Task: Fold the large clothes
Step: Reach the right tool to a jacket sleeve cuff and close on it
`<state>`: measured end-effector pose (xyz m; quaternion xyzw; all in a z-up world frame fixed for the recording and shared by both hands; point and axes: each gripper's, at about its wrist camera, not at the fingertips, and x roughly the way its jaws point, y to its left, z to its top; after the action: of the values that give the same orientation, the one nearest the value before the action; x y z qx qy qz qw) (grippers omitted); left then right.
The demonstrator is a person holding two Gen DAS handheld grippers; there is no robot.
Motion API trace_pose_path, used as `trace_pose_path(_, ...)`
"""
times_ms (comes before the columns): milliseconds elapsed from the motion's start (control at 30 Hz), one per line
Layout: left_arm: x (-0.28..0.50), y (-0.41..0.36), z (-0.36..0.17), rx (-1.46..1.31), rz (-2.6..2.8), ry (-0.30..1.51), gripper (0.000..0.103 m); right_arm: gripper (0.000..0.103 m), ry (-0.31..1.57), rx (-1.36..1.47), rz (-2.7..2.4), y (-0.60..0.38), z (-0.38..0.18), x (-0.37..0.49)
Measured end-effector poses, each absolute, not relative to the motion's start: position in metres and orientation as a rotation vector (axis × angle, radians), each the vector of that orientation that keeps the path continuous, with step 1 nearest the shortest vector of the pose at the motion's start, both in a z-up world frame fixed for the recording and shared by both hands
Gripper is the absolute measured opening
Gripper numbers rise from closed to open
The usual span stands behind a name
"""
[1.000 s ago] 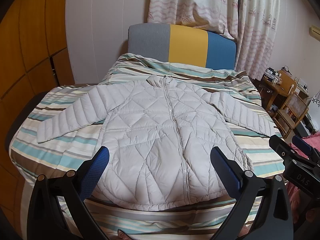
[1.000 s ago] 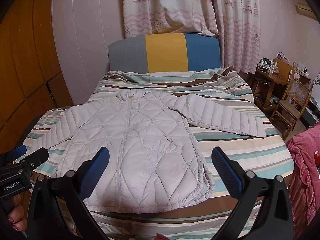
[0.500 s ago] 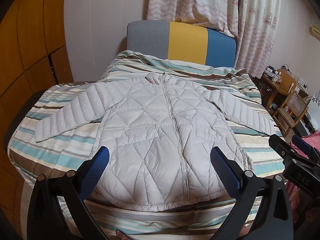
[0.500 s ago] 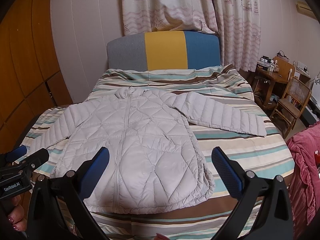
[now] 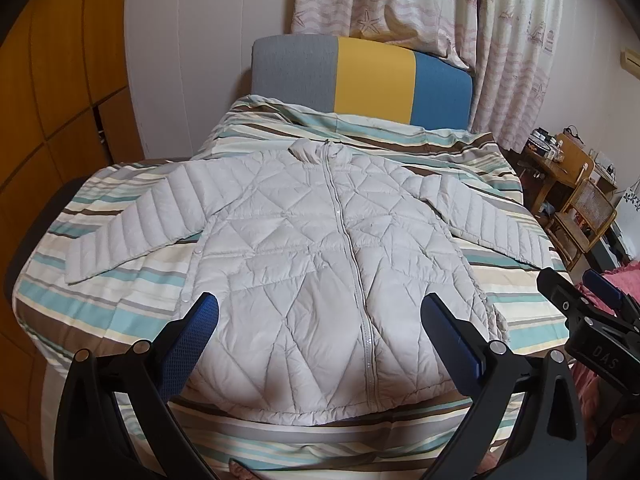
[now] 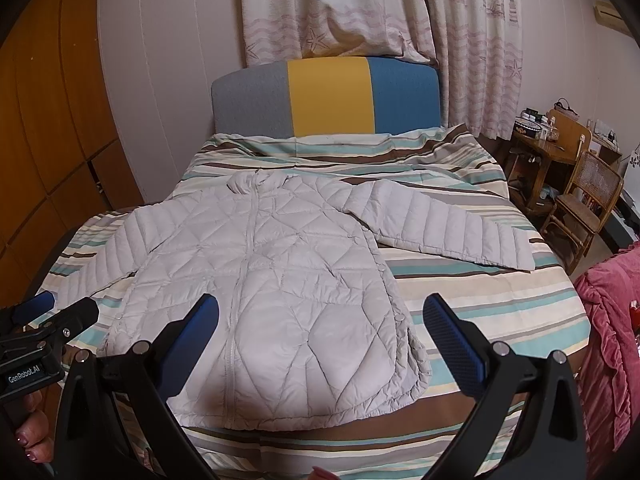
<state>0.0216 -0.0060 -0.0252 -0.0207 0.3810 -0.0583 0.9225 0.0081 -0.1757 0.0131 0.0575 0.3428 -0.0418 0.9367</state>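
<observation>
Pale grey quilted jacket point(image 5: 320, 264) lies flat, zipped and sleeves spread, on the striped bedcover point(image 5: 120, 312) just ahead of our tools — we hold the left gripper point(image 5: 320, 320) and the right gripper point(image 6: 320, 320) above its hem, both with jaws wide apart, gripping nothing.

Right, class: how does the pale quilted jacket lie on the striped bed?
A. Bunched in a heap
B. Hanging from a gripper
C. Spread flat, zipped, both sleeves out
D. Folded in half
C: the jacket lies flat on the bed, zip closed, a sleeve out to each side; both grippers hover open, apart from it.
</observation>
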Motion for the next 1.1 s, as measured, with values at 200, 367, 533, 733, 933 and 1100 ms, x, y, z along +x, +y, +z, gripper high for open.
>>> trace_pose_path(200, 0.034, -0.005, -0.031, -0.055, -0.138, 0.811, 0.1, 0.101, 0.707, 0.133, -0.094, -0.185, 0.005, 0.018)
trace_pose_path(367, 0.063, 0.002, -0.056, -0.074, -0.129, 0.865, 0.1, 0.101, 0.657, 0.13, -0.108, -0.208, -0.019, 0.042)
trace_pose_path(533, 0.101, 0.027, -0.101, -0.151, -0.097, 0.882, 0.1, 0.101, 0.694, 0.148, -0.203, -0.254, -0.078, 0.081)
trace_pose_path(733, 0.16, 0.051, -0.148, 0.001, 0.103, 0.927, 0.1, 0.101, 0.8, 0.167, -0.44, -0.347, -0.151, 0.134)
trace_pose_path(933, 0.218, 0.086, -0.172, 0.049, 0.259, 0.873, 0.1, 0.101, 0.819, 0.453, -0.691, -0.479, -0.187, 0.167)
trace_pose_path(1100, 0.253, 0.106, -0.194, 0.077, 0.338, 0.86, 0.1, 0.098, 0.775, 0.555, -0.841, -0.541, -0.196, 0.185)
